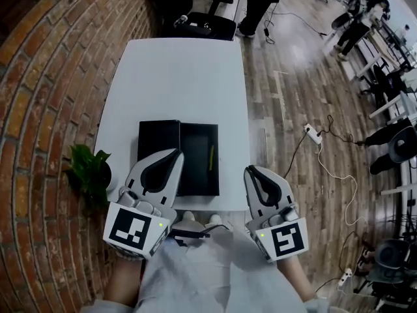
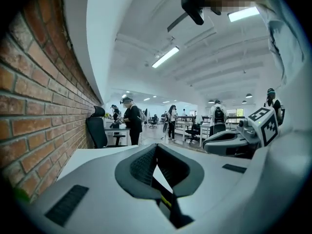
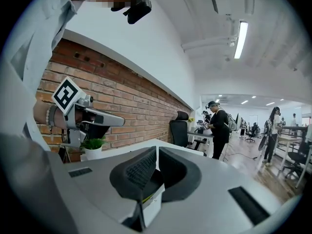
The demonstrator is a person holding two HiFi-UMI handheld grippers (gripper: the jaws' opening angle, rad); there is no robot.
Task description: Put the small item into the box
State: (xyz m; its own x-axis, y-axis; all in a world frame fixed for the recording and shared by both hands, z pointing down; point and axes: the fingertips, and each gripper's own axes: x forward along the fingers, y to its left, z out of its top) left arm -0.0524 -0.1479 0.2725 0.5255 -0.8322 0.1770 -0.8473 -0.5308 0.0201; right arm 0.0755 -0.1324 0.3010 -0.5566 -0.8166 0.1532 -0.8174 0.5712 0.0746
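Observation:
On the white table (image 1: 176,77) lies an open black box (image 1: 195,175), its lid (image 1: 158,135) flat to its left. A thin yellow-green item (image 1: 210,156) lies inside the box near its right wall. My left gripper (image 1: 174,154) hangs over the box's near left part, shut and holding nothing. My right gripper (image 1: 250,171) is just off the table's near right edge, also shut and holding nothing. In the left gripper view the jaws (image 2: 156,149) meet, and the item (image 2: 166,199) shows below them. In the right gripper view the jaws (image 3: 156,151) are closed too.
A small potted plant (image 1: 89,167) stands left of the table by the brick wall (image 1: 39,77). An office chair (image 1: 207,21) sits at the table's far end. A power strip (image 1: 313,134) with cables lies on the wooden floor to the right. People stand in the background.

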